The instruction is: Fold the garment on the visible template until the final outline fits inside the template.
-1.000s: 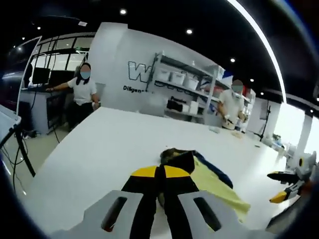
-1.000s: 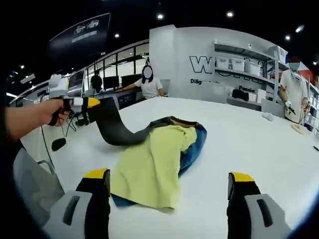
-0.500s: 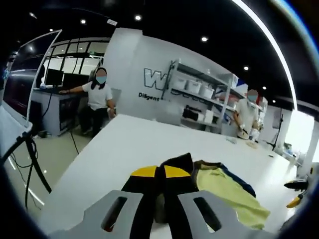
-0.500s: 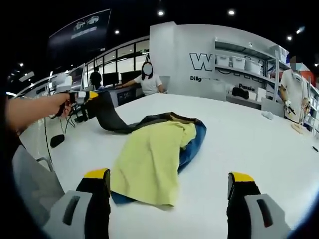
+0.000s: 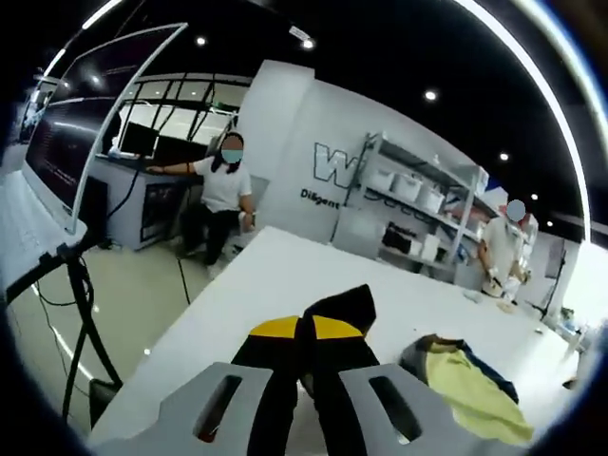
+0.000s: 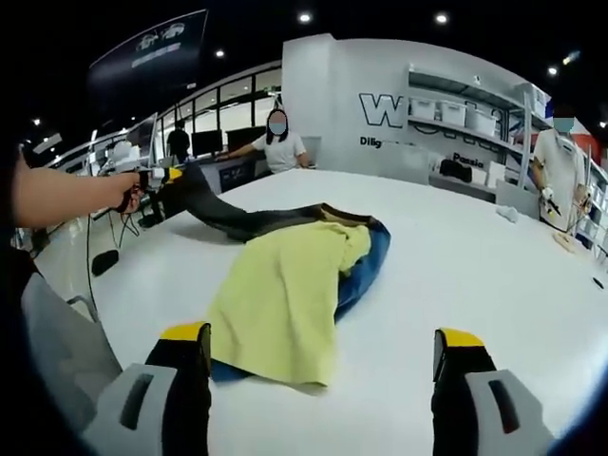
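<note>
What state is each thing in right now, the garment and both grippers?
Yellow and blue garment: crumpled on the white table, unfolded, its dark sleeve stretched out sideways.
Left gripper: shut on the dark sleeve's end, held out past the table edge.
Right gripper: open, holding nothing, hovering before the garment.

The garment [image 6: 285, 285] shows a pale yellow panel on top, with a blue layer at its right and near edges and a dark, near-black part stretching to the far left. It lies on a plain white surface [image 6: 456, 266]. Each hand-held gripper, right [image 6: 323, 353] and left [image 5: 306, 334], has black jaws tipped yellow on light grey bodies. The far wall [image 6: 342, 104] is pale grey with dark lettering.
</note>
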A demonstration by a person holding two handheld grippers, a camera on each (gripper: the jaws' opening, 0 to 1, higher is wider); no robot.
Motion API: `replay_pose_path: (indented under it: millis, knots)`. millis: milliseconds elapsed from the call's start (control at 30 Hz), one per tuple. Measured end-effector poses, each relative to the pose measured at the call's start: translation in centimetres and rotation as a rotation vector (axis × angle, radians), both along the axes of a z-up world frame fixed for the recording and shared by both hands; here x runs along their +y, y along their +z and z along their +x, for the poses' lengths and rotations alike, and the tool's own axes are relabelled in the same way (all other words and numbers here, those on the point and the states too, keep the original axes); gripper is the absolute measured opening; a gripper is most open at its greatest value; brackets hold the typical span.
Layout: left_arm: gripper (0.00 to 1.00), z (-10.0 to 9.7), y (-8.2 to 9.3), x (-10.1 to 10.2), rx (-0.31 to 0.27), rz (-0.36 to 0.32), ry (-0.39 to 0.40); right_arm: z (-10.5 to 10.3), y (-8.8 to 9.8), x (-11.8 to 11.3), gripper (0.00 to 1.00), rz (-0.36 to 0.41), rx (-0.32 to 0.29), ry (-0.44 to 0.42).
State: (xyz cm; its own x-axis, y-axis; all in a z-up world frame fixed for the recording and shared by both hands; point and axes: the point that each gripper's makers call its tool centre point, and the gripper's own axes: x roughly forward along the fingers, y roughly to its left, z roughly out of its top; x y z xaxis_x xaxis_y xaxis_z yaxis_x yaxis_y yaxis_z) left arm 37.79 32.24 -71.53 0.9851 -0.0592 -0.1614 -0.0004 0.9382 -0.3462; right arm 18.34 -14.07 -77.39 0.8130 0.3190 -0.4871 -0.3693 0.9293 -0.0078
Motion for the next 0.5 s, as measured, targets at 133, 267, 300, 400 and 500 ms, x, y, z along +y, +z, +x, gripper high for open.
replay_pose_path:
  millis: [133, 267, 300, 400, 500]
  knots:
    - [0.0, -0.1, -1.3, 1.2, 0.004, -0.024, 0.044, 0.1, -0.2, -0.1, 0.98, -0.004, 0.006, -0.002]
    - [0.0, -1.1, -3.6, 2.5, 0.039, -0.055, 0.104, 0.2, -0.3, -0.2, 0.97, -0.004, 0.011, -0.007]
    - [0.0, -1.3, -4.2, 3.0, 0.049, -0.058, 0.122, 0.2, -0.4, -0.2, 0.97, -0.005, 0.013, -0.007]
    - [0.0, -1.9, -5.0, 3.5, 0.058, -0.079, 0.149, 0.2, -0.4, -0.1, 0.97, -0.007, 0.015, -0.004]
    - [0.0, -2.8, -6.2, 4.2, 0.089, -0.07, 0.19, 0.3, -0.5, 0.1, 0.97, -0.006, 0.017, 0.002]
